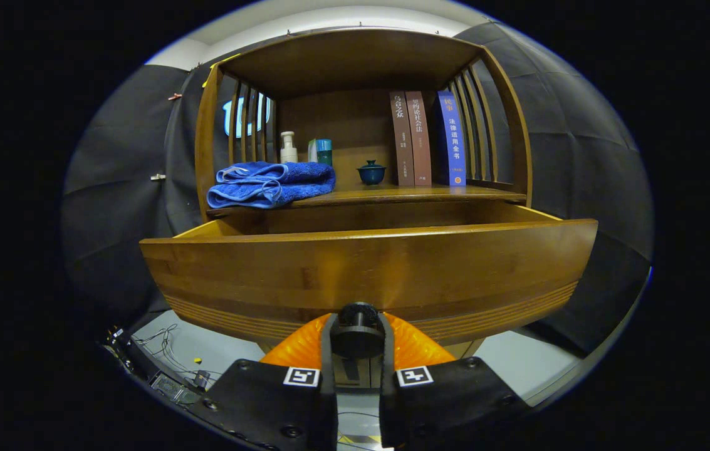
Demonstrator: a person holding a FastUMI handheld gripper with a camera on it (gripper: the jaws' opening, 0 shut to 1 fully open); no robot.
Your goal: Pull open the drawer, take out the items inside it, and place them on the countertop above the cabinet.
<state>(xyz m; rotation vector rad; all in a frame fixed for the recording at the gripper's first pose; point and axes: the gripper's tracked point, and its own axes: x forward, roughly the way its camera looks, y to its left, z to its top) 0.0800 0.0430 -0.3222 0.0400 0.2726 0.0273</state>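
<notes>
Gripper [358, 338] fingers clamp the knob [358, 332]; drawer [367, 269] juts out open.

The drawer [367, 269] stood pulled out, but its tall front hid the inside, so whatever lay within could not be told. The gripper [358, 335] had its fingers closed around the knob [357, 322], which covered part of it. The towel [270, 183] hid the foot of the bottle [288, 148] and box [321, 151] behind it.
</notes>
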